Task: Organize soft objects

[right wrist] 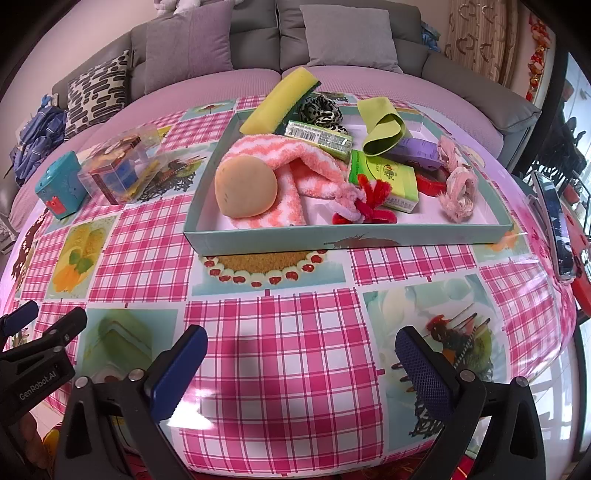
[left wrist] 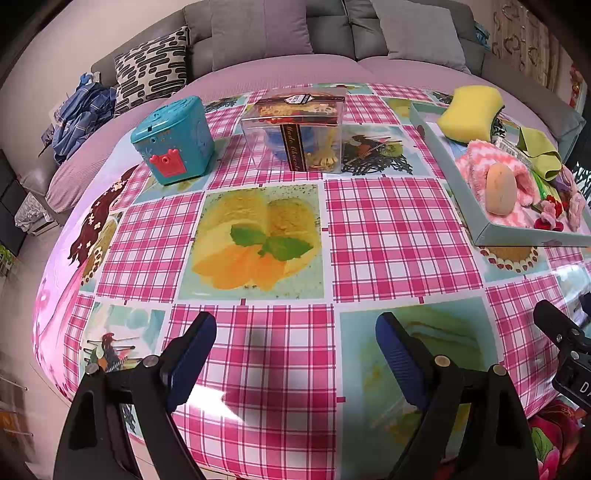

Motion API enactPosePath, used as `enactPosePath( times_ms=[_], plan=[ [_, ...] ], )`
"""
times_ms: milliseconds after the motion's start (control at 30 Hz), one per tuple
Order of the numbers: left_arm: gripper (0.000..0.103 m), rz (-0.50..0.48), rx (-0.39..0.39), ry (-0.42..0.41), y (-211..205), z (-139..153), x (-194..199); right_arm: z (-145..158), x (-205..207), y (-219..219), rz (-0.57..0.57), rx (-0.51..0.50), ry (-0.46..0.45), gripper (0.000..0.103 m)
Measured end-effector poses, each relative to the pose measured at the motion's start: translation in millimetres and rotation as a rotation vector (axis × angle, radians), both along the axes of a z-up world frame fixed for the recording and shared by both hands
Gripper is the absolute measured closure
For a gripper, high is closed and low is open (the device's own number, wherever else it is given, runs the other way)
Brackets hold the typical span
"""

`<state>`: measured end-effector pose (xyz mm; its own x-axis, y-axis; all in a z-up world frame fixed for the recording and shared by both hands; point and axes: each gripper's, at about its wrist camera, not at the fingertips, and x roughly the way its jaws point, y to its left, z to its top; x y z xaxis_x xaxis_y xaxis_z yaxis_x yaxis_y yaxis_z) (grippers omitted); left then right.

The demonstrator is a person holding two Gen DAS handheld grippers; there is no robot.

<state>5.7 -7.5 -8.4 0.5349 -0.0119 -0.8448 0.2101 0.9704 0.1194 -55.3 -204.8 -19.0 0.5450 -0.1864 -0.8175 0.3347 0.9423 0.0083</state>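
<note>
Both pairs of jaws stood wide apart with nothing between them: the left gripper (left wrist: 295, 332) and the right gripper (right wrist: 301, 347) hung over the near part of the table (left wrist: 402, 229), above its pink checked cloth, touching nothing.

Soft things lay heaped in a shallow teal tray (right wrist: 295, 236) on the far right side of the table. At its near left sat a round tan bun-shaped squishy (right wrist: 245, 188), resting on a pink and white fuzzy sock (right wrist: 291, 162). A yellow sponge (right wrist: 277, 105) leaned over the tray's far left rim. Beside it lay a leopard-print scrunchie (right wrist: 321, 109), partly hidden. A yellow-green cloth band (right wrist: 382, 129) lay folded towards the back, over a purple packet (right wrist: 417, 151). Two green packets were there as well, a long one (right wrist: 319, 134) behind the sock and a squarer one (right wrist: 384, 179) near the middle. A red fuzzy tie (right wrist: 369, 206) lay at the front, touching the sock's end, and a pale pink scrunchie (right wrist: 458, 188) lay at the right.

Outside the tray, well to its left, stood a clear plastic box (left wrist: 295, 129) with coloured things inside, and further left a teal toy box (left wrist: 173, 140) with a red clasp. A grey sofa (left wrist: 332, 33) with cushions ran behind the table.
</note>
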Motion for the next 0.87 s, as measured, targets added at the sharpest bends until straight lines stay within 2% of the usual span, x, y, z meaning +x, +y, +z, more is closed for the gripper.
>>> enactPosePath(
  times_ms=[867],
  plan=[
    [0.014, -0.001, -0.002, -0.006, -0.5, 1.0, -1.4, -1.4, 0.2, -0.1, 0.000, 0.001, 0.003, 0.000]
  ],
)
